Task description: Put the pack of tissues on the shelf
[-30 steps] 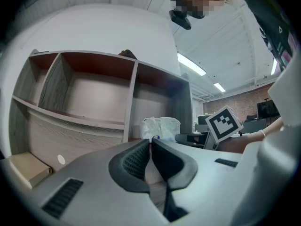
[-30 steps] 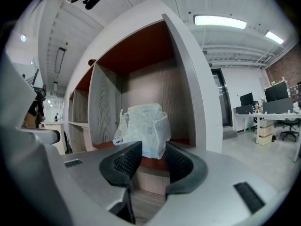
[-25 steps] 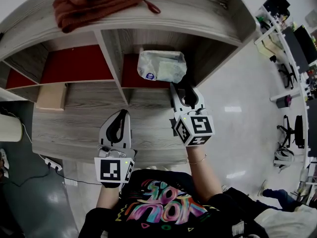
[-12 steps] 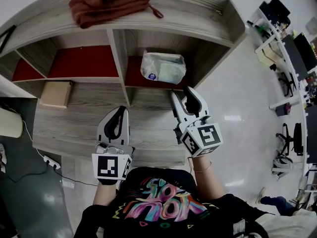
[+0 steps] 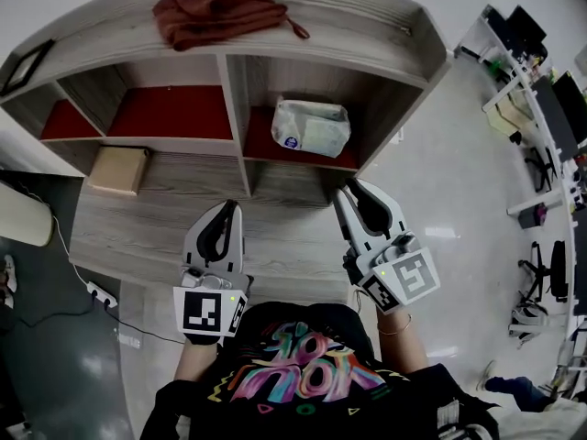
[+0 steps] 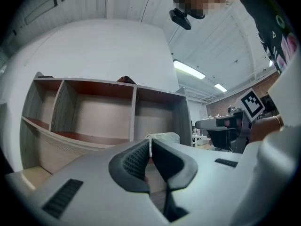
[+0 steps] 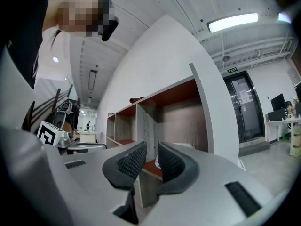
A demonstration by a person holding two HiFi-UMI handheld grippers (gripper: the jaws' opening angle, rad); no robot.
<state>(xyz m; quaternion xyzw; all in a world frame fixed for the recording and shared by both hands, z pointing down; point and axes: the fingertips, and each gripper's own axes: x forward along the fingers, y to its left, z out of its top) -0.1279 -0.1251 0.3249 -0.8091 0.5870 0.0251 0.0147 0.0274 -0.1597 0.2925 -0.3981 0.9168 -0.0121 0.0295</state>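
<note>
Grey floor underfoot, wood-grain shelf (image 5: 367,21) ahead.
- Left tool (image 5: 223,211): jaws together, empty; held low before torso, pointing at shelf.
- Right tool (image 5: 354,191): jaws narrow, closing, nothing between; angled toward right compartment, apart from it.
- Pack of tissues (image 5: 312,128): lying in right compartment, toward front edge.
- Risk: stray tool contact could drag soft pack off edge.

Grey wood-grain shelf unit (image 5: 240,145) with red-lined bays, standing ahead of the left gripper (image 5: 225,207). In the bay ahead and right of that gripper lies the pack of tissues (image 5: 312,127). Far ahead, a red cloth (image 5: 218,12) is bunched on the top board. To the gripper's left, a tan box (image 5: 118,170) sits on the lower ledge.
</note>
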